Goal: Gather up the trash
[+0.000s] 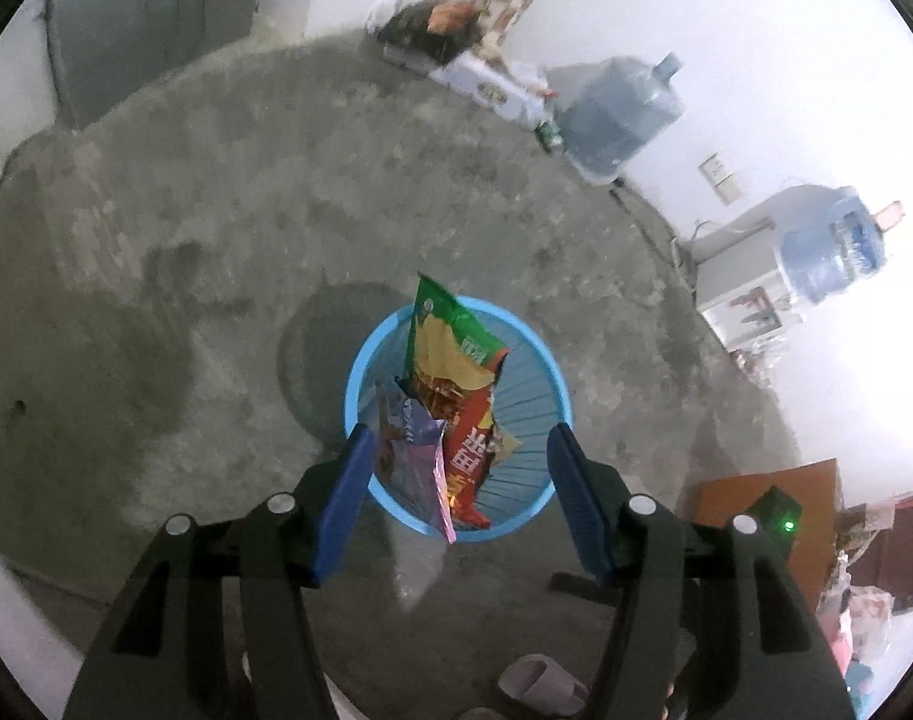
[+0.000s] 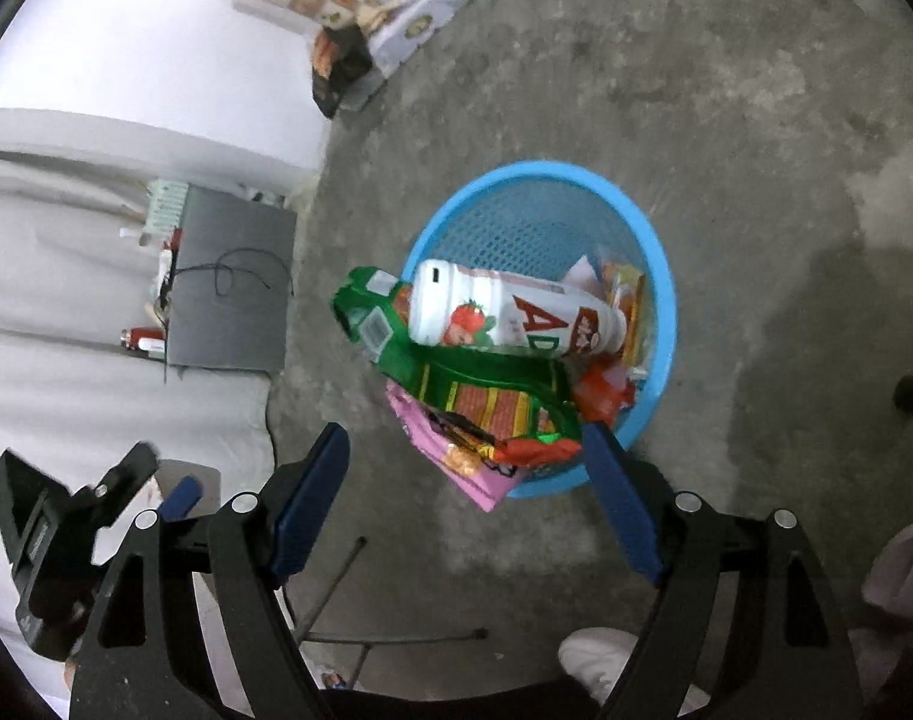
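Now, both wide open, nothing gripped: left tool [image 1: 459, 501], right tool [image 2: 465, 498]. Just past, blue basket [image 2: 660, 276] on grey floor [image 1: 156, 240], stuffed with snack bags [image 1: 450, 360], white bottle [image 2: 504, 315] on top.

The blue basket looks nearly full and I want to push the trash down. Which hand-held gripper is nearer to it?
Right, as far as can be judged. The right hand-held gripper hangs open just above the blue basket; the left hand-held gripper is open, seemingly higher above it.
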### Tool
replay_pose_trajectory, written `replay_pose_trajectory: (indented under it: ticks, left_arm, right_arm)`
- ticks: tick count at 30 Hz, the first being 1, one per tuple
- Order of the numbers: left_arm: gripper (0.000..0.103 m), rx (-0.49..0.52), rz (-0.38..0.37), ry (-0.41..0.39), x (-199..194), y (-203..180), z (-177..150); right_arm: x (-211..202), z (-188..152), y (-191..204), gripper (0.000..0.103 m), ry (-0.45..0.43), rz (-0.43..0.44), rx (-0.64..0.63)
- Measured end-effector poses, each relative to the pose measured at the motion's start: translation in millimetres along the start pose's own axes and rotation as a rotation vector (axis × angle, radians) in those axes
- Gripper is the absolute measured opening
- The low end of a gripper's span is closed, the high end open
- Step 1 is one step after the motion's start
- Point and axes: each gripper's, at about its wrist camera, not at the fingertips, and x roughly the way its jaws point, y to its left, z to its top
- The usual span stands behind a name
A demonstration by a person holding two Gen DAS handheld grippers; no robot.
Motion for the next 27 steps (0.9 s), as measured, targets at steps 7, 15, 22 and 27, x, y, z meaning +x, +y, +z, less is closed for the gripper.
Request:
replay_pose_trajectory:
  ticks: [7,15,22,27]
  left_arm:
    - [0.071,0.075,-0.014,-0.144,-114,-7,-37]
    - [0.097,0.13,0.149,-0.384,-241,6,-112]
    - [0.097,0.004,0.339,-0.512,-306,43,-184]
    - [0.097,-0.072,0.504,-0.563,-331,64,-227]
  right_arm:
    - [-31,-28,71,0.075,-0.055,-0.016,-0.233]
    - [-75,-98,172,0.088,-0.137,-0.046,-0.604]
    - [-108,-162,221,0.095,-0.242,-0.033,-0.854]
    - [-116,-213,247,0.095,-0.317,-0.043,-1.053]
